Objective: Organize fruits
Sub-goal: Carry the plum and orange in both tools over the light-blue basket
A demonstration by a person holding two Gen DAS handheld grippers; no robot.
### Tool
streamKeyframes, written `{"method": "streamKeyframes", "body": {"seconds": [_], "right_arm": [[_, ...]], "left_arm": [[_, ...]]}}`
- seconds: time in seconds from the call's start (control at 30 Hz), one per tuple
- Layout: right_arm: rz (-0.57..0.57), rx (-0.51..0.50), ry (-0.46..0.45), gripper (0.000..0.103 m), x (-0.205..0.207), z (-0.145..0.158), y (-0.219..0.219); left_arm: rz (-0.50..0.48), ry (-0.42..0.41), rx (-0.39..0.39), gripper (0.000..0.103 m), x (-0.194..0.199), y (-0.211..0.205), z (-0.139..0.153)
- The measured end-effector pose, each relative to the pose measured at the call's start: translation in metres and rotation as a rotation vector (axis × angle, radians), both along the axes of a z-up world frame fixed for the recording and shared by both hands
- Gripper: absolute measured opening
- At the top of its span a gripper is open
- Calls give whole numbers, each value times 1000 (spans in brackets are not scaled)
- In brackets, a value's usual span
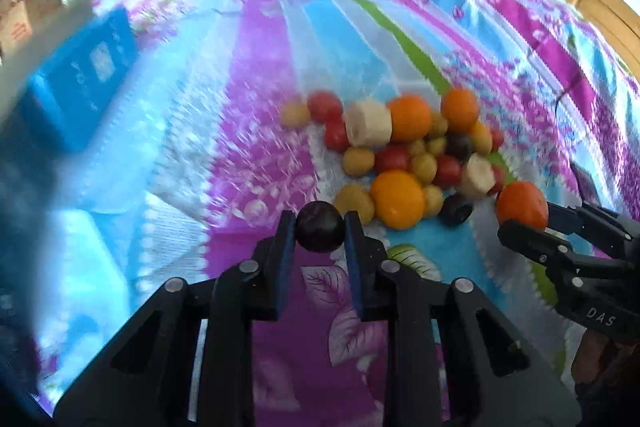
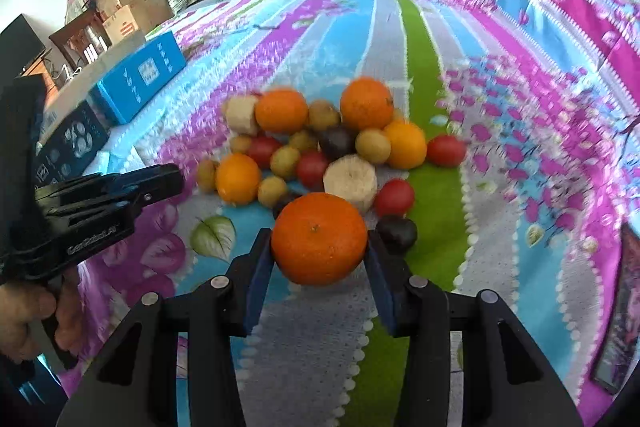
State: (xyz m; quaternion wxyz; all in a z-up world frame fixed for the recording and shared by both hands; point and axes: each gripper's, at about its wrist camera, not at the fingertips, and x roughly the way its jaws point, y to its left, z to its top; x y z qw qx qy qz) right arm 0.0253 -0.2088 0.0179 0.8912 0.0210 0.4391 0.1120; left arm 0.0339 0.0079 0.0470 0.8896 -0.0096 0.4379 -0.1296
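left gripper (image 1: 320, 227) is clenched on a small dark plum (image 1: 320, 231), pinched between the blue pads near the tips and lifted clear of the striped bedspread (image 1: 256, 67); right gripper (image 2: 319, 251) is clamped on an orange mandarin (image 2: 319, 238), also off the cloth, just on the near side of the fruit pile (image 2: 320, 147) that lies about mid-bedspread, well away from its far edge. the plum sits far out on the pads, so a jolt or quick swing could, i judge, squirt it free to roll on the soft cloth; the mandarin bulges beyond its pads and could slip out the same way. both grippers are near each other and could knock. neither fruit has a real long axis; the mandarin's stem dimple faces the right wrist camera. a blue box (image 2: 138, 77) rests toward the bedspread's left edge.
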Motion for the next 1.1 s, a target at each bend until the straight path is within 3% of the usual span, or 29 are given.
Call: {"method": "streamKeyframes", "body": {"seconds": [0.3,0.6,0.87,1.1], "right_arm": [[-4,-39,-135,49,-6,86,30],[78,2,-239,49,-11,163,89],[198,40,-284,49,-16,207,169],[326,68,-306,49,-24,235,253]], "left_arm": [[148,-168,78,25,-32,37,96],[300,-240,116,25,-55,94,157],[483,-278,141,25,-81,170,189],[668,-285,149,25,-117,243,199]]}}
